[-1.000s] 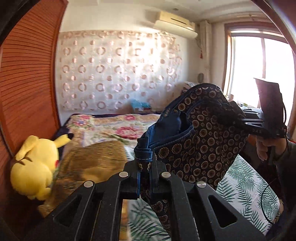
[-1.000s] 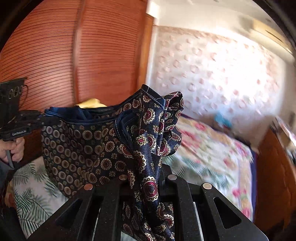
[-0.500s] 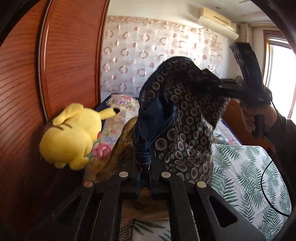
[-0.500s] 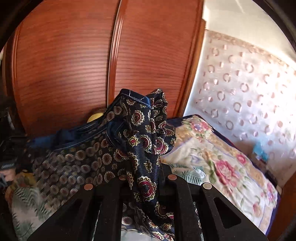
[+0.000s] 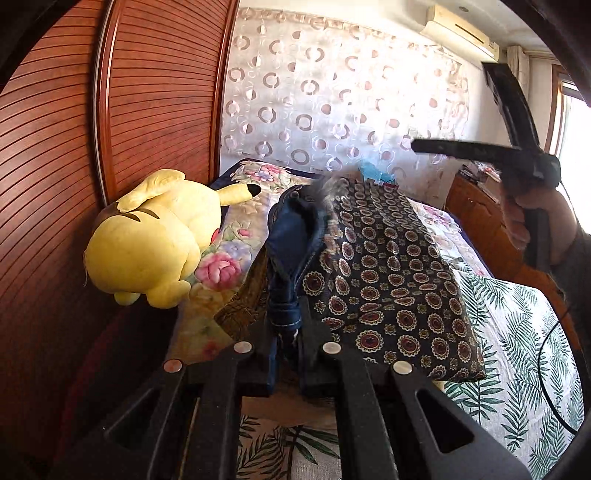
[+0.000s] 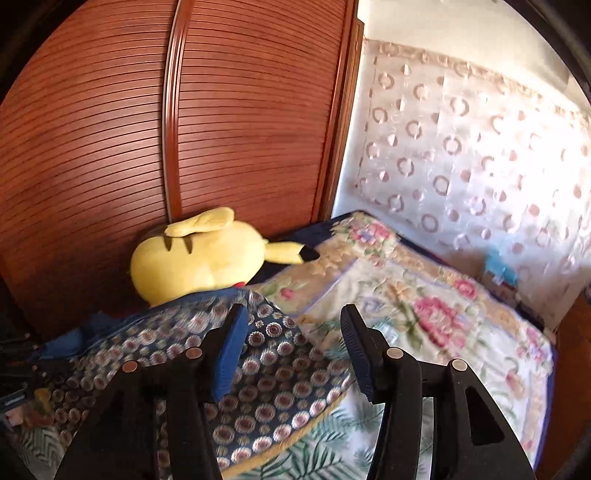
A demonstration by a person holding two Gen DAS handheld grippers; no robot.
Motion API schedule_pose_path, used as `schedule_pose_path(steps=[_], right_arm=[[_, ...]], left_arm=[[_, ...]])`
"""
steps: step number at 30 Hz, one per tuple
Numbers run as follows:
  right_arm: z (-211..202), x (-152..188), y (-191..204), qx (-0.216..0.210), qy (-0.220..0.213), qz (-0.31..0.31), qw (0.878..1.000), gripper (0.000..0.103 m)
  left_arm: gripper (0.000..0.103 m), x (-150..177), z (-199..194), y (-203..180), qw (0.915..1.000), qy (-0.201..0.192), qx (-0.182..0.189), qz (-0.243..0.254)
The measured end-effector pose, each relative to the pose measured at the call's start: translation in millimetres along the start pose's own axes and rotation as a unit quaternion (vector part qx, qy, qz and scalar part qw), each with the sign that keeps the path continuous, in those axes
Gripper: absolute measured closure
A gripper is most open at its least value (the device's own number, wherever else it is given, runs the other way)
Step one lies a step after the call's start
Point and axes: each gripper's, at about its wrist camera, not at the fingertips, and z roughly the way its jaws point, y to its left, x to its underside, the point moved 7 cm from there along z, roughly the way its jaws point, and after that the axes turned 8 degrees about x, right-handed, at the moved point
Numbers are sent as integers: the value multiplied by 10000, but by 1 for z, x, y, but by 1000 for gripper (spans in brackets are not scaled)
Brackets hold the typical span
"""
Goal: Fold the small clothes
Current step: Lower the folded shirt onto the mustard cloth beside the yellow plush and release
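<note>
Black angular left gripper [image 5: 286,363] with silver screw heads, right gripper [image 6: 291,350] black with ribbed blue pads [image 6: 231,350], dark grey sleeve [image 5: 570,269], thin black cable [image 5: 550,369]

Slatted reddish wooden wardrobe doors [image 5: 74,155] fill nine to eleven o'clock. A sheer curtain with ring pattern [image 5: 332,103] covers the rear wall at twelve. Wall-mounted air conditioner [image 5: 461,33] at one o'clock. Bright window [image 5: 576,133] at two o'clock. Bed with floral quilt [image 6: 424,306] occupies centre.
</note>
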Motion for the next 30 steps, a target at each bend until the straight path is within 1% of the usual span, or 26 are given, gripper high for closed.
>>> schedule_pose_path(steps=[2, 4, 6, 7, 8, 9, 10, 11, 14, 15, 18, 20, 22, 24, 26, 30], right_arm=[[1, 10, 2, -90, 145, -4, 9999, 49], [1, 18, 11, -287, 203, 55, 9994, 49], [3, 28, 16, -509, 291, 174, 9981, 49], [6, 35, 21, -626, 362, 223, 9971, 49], [10, 43, 27, -737, 449, 242, 9960, 49], [12, 47, 21, -809, 510, 267, 9951, 49], [16, 55, 25, -839, 569, 278, 9945, 49], [13, 53, 18, -850, 625, 287, 9940, 49], [21, 67, 20, -753, 772, 289, 9938, 49], [23, 63, 17, -687, 803, 269, 9940, 49], [21, 61, 14, -584, 746, 369, 9948, 49], [14, 60, 12, -527, 703, 504, 9949, 49], [-9, 64, 7, -452, 568, 528, 9960, 49], [-35, 68, -2, -310, 405, 582, 9970, 49], [-64, 78, -11, -248, 271, 725, 9967, 49], [-109, 100, -28, 82, 112, 878, 9960, 49]], left_arm=[[90, 0, -3, -1, 10000, 4, -70, 27], [82, -1, -6, -1, 9999, -9, -109, 36], [62, -1, -9, -2, 10000, -28, -78, 46], [58, -1, -11, -3, 10000, -42, -49, 56], [47, -1, -13, -4, 10000, -38, -38, 64], [29, -1, -14, -5, 10000, -24, -36, 82], [20, -1, -18, -7, 9999, -66, -24, 109], [17, -2, -21, -9, 9998, -120, -14, 139], [15, -1, -28, -15, 9996, -155, -47, 234], [15, -1, -31, -18, 9996, -164, -25, 244], [15, 0, -35, -26, 9994, -175, 14, 290], [15, 2, -39, -37, 9988, -174, -21, 459], [15, 5, -40, -47, 9983, -168, 4, 554], [15, 7, -41, -59, 9981, -148, 124, 590], [15, 9, -44, -72, 9974, -174, 268, 644], [15, 11, -49, -99, 9958, -237, 516, 719]])
